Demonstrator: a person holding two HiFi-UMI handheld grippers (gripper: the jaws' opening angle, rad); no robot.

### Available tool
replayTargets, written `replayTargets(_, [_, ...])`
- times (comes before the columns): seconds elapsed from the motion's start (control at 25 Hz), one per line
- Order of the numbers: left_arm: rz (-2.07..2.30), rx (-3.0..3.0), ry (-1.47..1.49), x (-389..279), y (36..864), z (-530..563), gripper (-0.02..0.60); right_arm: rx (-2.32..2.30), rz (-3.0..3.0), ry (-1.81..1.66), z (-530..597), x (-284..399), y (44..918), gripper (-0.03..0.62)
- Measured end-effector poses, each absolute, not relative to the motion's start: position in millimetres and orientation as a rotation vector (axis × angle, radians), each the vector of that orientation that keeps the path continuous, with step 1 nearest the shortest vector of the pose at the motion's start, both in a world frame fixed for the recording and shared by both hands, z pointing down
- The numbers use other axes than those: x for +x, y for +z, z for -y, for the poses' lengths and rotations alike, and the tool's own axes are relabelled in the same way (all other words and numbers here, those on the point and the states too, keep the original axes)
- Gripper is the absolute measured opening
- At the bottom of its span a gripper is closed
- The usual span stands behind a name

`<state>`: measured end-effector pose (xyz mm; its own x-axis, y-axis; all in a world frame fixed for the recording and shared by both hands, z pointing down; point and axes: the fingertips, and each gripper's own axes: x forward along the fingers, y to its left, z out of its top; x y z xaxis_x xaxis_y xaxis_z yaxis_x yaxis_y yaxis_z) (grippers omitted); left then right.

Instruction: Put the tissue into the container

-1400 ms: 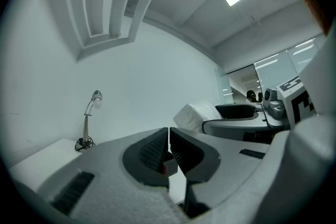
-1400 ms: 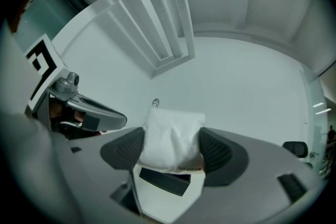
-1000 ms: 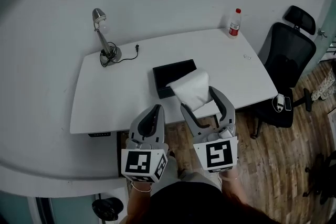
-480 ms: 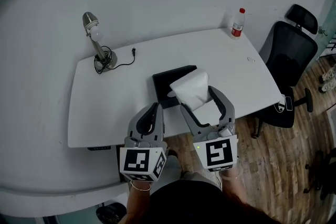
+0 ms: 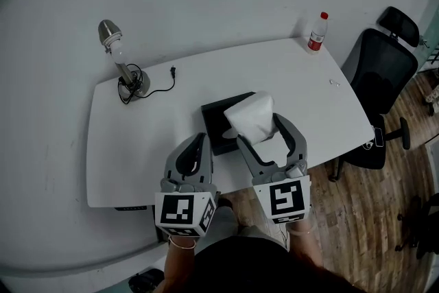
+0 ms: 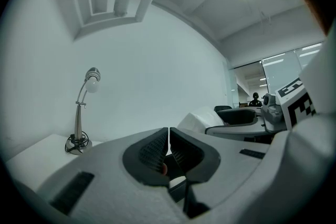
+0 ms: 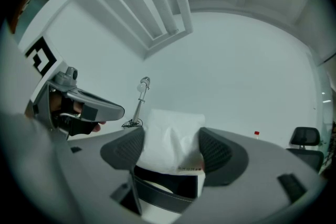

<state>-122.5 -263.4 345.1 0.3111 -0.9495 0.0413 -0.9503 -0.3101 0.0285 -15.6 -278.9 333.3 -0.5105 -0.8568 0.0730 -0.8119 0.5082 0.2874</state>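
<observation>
A white tissue pack (image 5: 252, 119) is gripped between the two jaws of the right tongs (image 5: 259, 130). In the head view it sits over the right end of a black, shallow, rectangular container (image 5: 214, 127), hiding that end. The views do not show whether the tissue touches the container or is held just above it.

In the right gripper view the tissue (image 7: 170, 139) fills the gap between the jaws. Both ribbed pads (image 7: 125, 150) press into its soft sides, and its top stands above the pads. The right tongs (image 7: 170, 153) are partly open, only as wide as the pack, and clamped on it.

The left tongs (image 5: 199, 142) hang over the near edge of the tabletop (image 5: 288, 79), just left of the container and beside the right tongs. In the left gripper view the left tongs (image 6: 168, 144) are clenched: the two dark pads meet with only a thin seam between them, and nothing is held there.

The container lies near the middle of the white tabletop, toward its near edge. A silver desk lamp (image 5: 120, 65) with a trailing cord stands at the far left corner. A small bottle with a red cap (image 5: 317, 32) stands at the far right corner. A black office chair (image 5: 384, 72) stands on the wooden floor (image 5: 357, 216) to the right of the tabletop.
</observation>
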Motion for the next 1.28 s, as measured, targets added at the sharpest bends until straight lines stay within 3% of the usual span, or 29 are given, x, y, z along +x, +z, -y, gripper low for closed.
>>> replayTargets(1.28, [1.673, 2.464, 0.053, -136, 383, 335, 0.029, 1.348, 2.392, -0.019, 345, -38, 420, 0.347])
